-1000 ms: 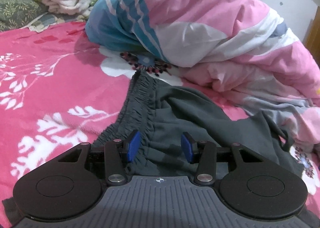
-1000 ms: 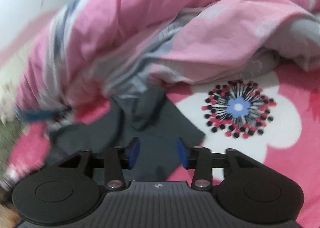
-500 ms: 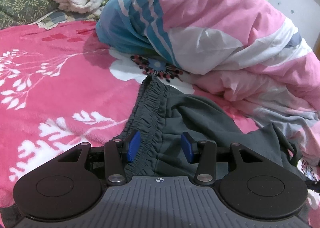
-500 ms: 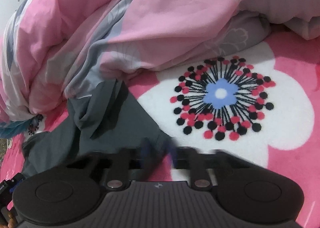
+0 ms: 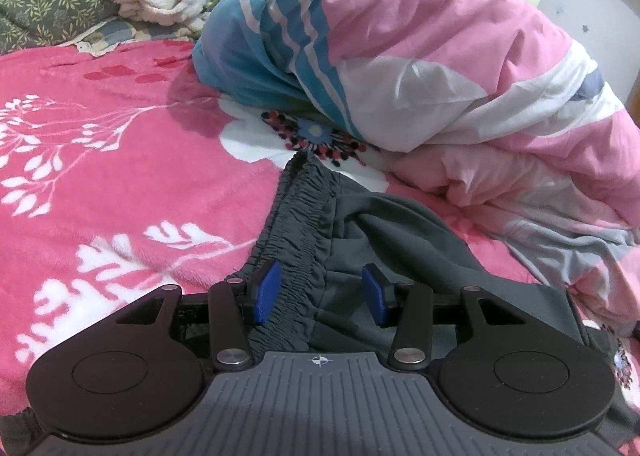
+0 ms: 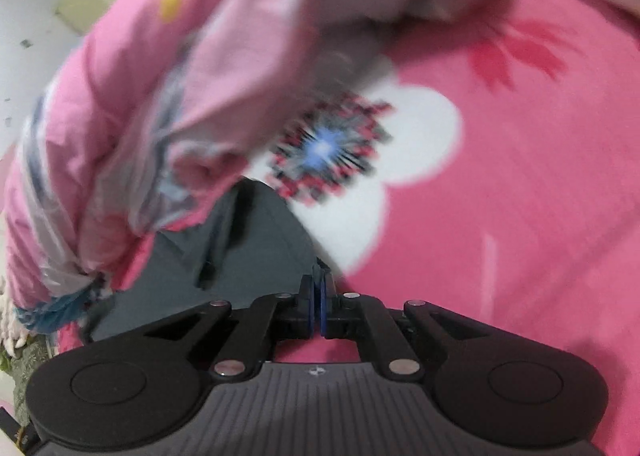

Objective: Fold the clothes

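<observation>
Right view is smeared with blur; the right gripper (image 6: 319,296) has its pads pinched on the dark grey trousers (image 5: 372,240), whose hem tucks under the quilt (image 5: 440,68). Waistband runs away across the pink blanket (image 5: 100,176), between the left gripper (image 5: 320,292)'s parted pads.

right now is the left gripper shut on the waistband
No, the left gripper stands open, its blue pads apart on either side of the grey shorts' waistband.
</observation>
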{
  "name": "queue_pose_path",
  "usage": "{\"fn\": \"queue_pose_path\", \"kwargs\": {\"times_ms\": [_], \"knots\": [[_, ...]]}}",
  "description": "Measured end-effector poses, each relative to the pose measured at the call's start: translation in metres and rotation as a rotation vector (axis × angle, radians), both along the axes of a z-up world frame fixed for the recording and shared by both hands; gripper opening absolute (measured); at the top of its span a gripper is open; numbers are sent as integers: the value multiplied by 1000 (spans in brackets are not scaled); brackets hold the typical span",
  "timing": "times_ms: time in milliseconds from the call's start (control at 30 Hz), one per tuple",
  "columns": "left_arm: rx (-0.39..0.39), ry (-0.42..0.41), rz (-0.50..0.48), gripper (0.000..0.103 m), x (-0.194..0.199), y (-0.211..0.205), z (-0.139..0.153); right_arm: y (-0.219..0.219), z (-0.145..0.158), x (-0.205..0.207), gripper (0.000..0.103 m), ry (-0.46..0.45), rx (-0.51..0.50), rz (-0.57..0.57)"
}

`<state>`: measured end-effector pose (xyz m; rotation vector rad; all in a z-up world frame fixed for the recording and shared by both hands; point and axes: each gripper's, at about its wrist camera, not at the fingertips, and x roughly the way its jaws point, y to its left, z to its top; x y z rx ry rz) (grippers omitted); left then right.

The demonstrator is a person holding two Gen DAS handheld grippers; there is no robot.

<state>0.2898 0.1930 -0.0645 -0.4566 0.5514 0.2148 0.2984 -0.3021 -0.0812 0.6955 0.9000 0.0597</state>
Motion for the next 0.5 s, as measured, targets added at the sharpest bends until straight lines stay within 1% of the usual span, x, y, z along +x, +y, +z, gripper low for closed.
{"fn": "queue_pose_path", "kwargs": {"times_ms": [33,67,133,167,233,300,400,433,500], "knots": [[2,0,0,45,0,0,0,-2,-3,-2,6,10,7,0],[5,0,0,45,0,0,0,-3,-1,-5,11,4,5,-7],[9,1,1,45,0,-1,0,-3,13,-10,22,-41,-55,-32],[10,2,1,45,0,-1,0,-2,22,-12,26,-75,-95,-42],[13,3,2,45,0,-2,1,6,37,-8,30,-124,-142,-6],[17,4,2,45,0,-2,0,18,50,-3,30,-164,-171,57],[17,5,2,45,0,-2,0,49,57,13,38,-170,-131,172],[16,5,2,45,0,-2,0,57,55,21,44,-156,-101,193],[14,5,2,45,0,-2,0,71,50,39,44,-117,-33,227]]}}
